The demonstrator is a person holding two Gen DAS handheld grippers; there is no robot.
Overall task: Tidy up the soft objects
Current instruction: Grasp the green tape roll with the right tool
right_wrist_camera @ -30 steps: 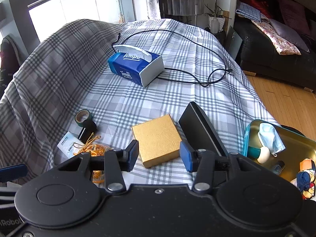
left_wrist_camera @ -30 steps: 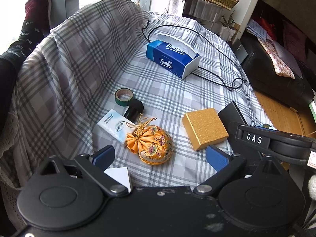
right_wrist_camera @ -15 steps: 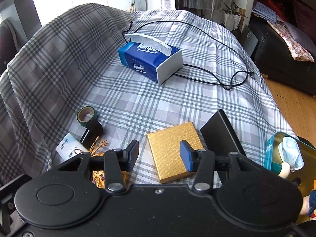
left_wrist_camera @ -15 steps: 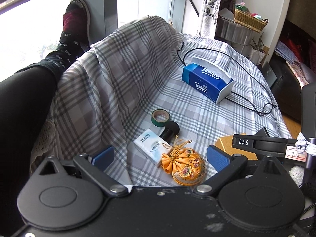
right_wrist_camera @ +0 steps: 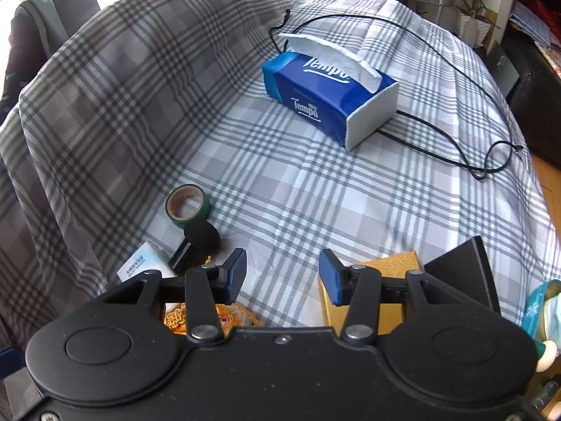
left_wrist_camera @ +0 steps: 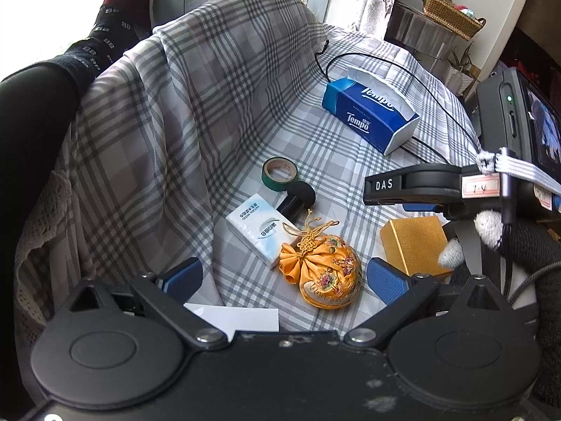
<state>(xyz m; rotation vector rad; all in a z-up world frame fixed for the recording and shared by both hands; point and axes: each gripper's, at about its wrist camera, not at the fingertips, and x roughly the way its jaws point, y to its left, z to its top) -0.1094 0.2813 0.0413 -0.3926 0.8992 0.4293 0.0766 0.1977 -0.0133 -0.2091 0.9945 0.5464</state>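
Orange embroidered pouch with a gold knotted cord lies on the plaid cloth low in the centre of the left wrist view, directly ahead of the left hand-held gripper, whose blue pads stand wide apart on either side of it without touching it. A white card sits at the lower edge, just under that gripper. Touching the pouch's upper left side is a small white tissue pack; to the pouch's right lies a gold box, partly covered by a hand in a black knit glove at the right edge. In the right wrist view the right hand-held gripper hovers over bare cloth, its pads set narrowly apart with nothing between them; a black flat case and a teal tray show at the lower right. Farther up, a black cylinder touches a green tape roll. Beyond those, towards the upper right, a blue Tempo tissue box stands with a tissue sticking out, and a black cable loops behind it. A wicker basket sits at the far upper right, and a person's socked leg fills the upper left.
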